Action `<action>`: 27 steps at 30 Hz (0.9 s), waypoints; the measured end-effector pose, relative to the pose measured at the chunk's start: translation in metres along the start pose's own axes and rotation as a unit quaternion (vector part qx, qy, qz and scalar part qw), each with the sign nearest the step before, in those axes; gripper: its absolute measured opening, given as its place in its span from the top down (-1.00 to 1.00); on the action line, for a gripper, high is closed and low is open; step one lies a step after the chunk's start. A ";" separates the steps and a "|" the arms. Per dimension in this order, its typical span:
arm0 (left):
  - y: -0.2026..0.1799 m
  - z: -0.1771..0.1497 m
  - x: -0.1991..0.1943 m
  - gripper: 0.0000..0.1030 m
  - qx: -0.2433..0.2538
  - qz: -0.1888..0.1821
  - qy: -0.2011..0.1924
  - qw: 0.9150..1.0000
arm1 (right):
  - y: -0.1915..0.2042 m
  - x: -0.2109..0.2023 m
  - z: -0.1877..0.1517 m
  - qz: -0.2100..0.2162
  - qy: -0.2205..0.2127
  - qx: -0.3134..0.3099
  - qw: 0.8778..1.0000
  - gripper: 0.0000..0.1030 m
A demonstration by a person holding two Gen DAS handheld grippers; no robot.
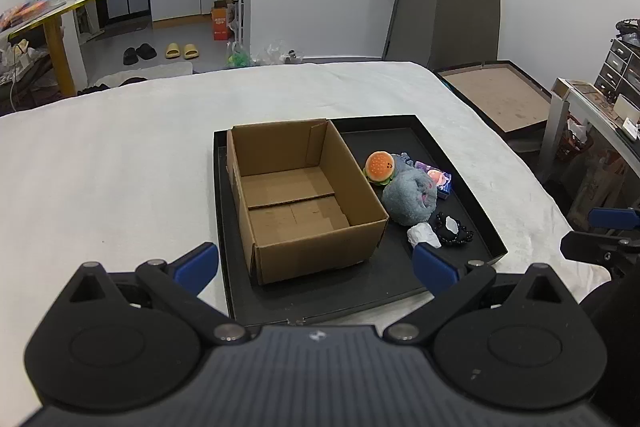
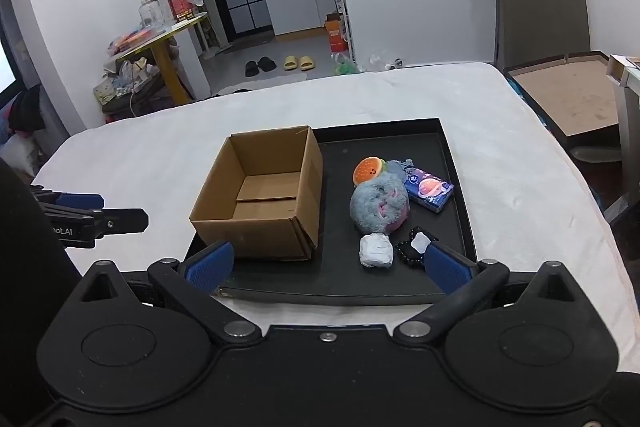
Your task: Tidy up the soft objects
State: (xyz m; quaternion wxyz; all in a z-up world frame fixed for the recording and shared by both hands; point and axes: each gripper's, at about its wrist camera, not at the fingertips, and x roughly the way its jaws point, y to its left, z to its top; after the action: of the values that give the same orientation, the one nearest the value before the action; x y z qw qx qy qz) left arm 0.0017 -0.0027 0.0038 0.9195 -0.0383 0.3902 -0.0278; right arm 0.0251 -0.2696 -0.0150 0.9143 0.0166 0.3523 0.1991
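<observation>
Soft toys, a burger plush (image 2: 368, 169) and grey plush (image 2: 380, 205), lie on the black tray (image 2: 460, 211) ahead of the wide, empty right tool (image 2: 328, 265), beside the empty cardboard box (image 2: 260, 199). Left tool (image 1: 316, 263) wide, empty; its side reads "not.AI".

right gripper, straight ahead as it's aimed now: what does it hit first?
Likely the cardboard box, its near right corner, or the black tray floor just beside it. The right gripper is open and empty. Depth is uncertain.
</observation>
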 end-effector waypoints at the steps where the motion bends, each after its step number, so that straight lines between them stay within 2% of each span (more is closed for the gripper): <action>1: -0.001 0.000 0.001 -0.99 0.001 0.001 -0.001 1.000 | 0.000 0.000 0.000 -0.001 0.000 -0.001 1.000 -1.00; 27: -0.002 -0.001 -0.002 -0.99 0.000 0.001 -0.007 1.000 | 0.000 -0.002 0.002 -0.008 -0.003 -0.004 1.000 -1.00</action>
State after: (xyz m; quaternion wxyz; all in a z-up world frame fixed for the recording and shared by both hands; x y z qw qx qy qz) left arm -0.0001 -0.0050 0.0051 0.9221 -0.0381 0.3843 -0.0261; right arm 0.0252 -0.2696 -0.0121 0.9169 0.0105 0.3489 0.1933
